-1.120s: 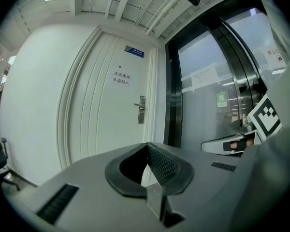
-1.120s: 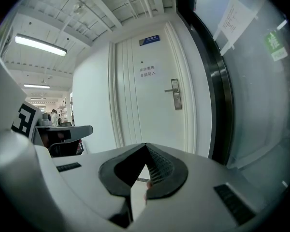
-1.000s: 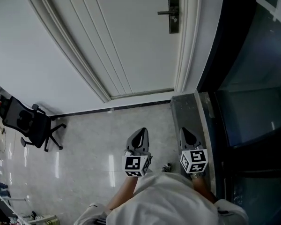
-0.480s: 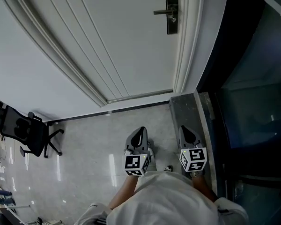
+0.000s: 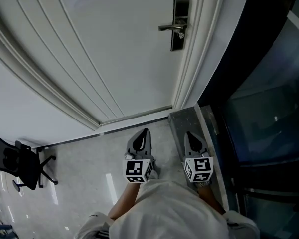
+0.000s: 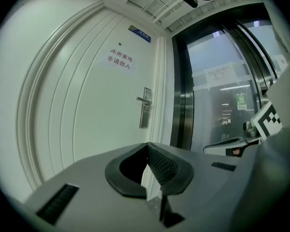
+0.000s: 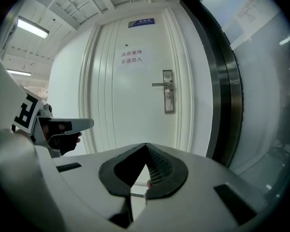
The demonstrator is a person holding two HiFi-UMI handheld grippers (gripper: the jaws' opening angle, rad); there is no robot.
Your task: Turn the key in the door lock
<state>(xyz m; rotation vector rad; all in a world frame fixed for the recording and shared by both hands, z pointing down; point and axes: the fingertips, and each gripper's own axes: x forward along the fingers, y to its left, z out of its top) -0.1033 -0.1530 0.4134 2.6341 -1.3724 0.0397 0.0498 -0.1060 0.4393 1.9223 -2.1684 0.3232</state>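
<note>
- While both point at the door from the head view's lower centre, left gripper (image 5: pixel 143 133) and right gripper (image 5: pixel 188 135) are clenched, empty.
- Door lock (image 5: pixel 179 24): upper centre, well apart.

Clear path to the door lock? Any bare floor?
Yes: nothing stands between the left gripper, the right gripper and the lock plate on the door. Bare floor runs from the door's threshold left to the office chair. Tight on the right: the stone ledge and glass wall flank the right gripper.
</note>
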